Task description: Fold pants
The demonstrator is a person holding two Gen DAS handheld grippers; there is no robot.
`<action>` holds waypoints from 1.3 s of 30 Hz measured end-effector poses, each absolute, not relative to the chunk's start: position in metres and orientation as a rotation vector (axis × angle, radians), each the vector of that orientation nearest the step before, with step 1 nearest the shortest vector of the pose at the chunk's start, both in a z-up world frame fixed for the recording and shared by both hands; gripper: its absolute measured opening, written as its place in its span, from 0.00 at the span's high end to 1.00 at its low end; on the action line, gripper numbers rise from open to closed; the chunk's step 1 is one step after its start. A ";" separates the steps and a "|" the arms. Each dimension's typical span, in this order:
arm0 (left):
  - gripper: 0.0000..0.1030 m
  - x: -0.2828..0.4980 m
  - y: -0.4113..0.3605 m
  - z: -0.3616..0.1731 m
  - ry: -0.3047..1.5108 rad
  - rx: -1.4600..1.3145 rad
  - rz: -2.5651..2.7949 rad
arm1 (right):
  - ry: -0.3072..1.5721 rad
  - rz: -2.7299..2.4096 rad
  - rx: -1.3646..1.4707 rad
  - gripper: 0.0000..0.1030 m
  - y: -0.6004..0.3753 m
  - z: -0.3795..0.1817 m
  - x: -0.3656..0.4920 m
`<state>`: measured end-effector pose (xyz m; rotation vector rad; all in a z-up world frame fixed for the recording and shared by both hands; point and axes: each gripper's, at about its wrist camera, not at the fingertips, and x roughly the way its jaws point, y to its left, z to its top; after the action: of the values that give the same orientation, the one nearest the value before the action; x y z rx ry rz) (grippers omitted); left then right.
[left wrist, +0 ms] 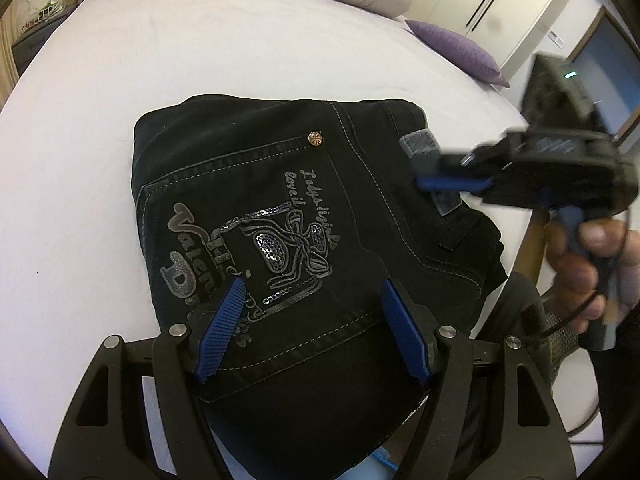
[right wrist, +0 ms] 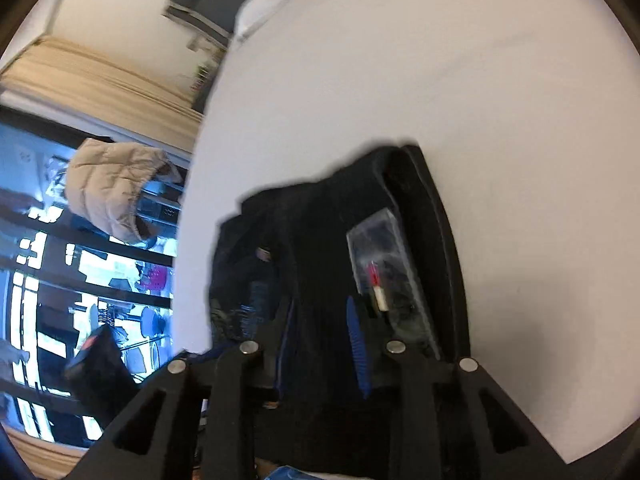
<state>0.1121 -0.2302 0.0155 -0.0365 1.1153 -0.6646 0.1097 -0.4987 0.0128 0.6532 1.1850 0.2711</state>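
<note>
Blur smears my right gripper (left wrist: 448, 182) in the left wrist view, and its own camera is streaked too; its jaws look narrowly parted over the waistband, and I cannot tell whether cloth is pinched. My left gripper (left wrist: 312, 332) hovers open above the pocket embroidery. Black pants (left wrist: 304, 216) lie folded into a compact block on the white bed (left wrist: 200, 60), near its edge, waistband label (right wrist: 388, 268) toward my right. Pillows (left wrist: 456, 50) sit beyond.
</note>
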 end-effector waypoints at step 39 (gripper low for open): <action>0.32 0.052 -0.181 0.032 0.972 0.091 -0.728 | 1.034 0.291 0.692 0.32 -0.521 0.048 0.039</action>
<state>0.0524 -0.1811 0.0321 0.0907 0.9717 -0.7280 0.0387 -0.5208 0.0481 0.6915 1.0344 0.2911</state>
